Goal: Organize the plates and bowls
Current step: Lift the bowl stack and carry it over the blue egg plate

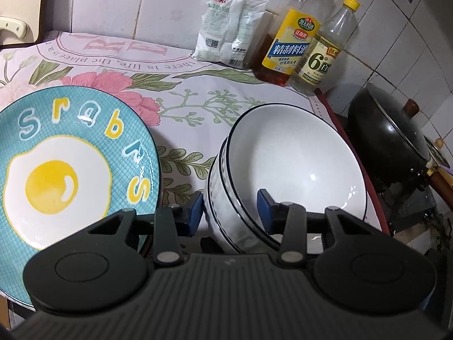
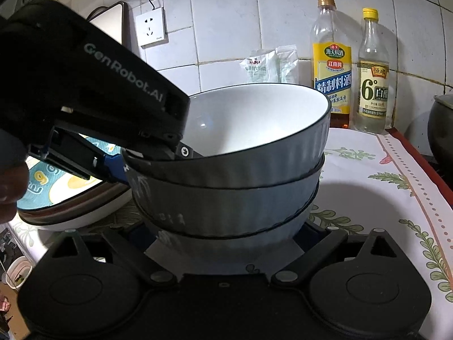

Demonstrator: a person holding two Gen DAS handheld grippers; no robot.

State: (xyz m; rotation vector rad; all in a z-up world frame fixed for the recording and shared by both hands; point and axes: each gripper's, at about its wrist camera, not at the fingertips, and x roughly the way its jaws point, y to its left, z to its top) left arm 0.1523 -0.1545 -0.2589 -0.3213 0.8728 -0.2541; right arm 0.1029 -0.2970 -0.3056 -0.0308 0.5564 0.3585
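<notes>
White ribbed ceramic bowls (image 2: 232,187) stacked on floral cloth (image 1: 181,96); left gripper (image 1: 230,208) fingers straddle top rim, contact unclear; right gripper (image 2: 226,243) finger state hidden behind stack.

We see three white bowls (image 2: 226,175) with dark rims stacked upright, just right of the teal egg-printed plate (image 1: 70,164).

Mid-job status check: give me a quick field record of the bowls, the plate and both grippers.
bowls: three white bowls nested in one stack on floral cloth
plate: egg-print plate beside the stack, apart from it
left gripper: astride the stack's near rim, one pad inside, one outside; grip unclear
right gripper: jaws wide, either side of the stack's base; contact hidden
</notes>
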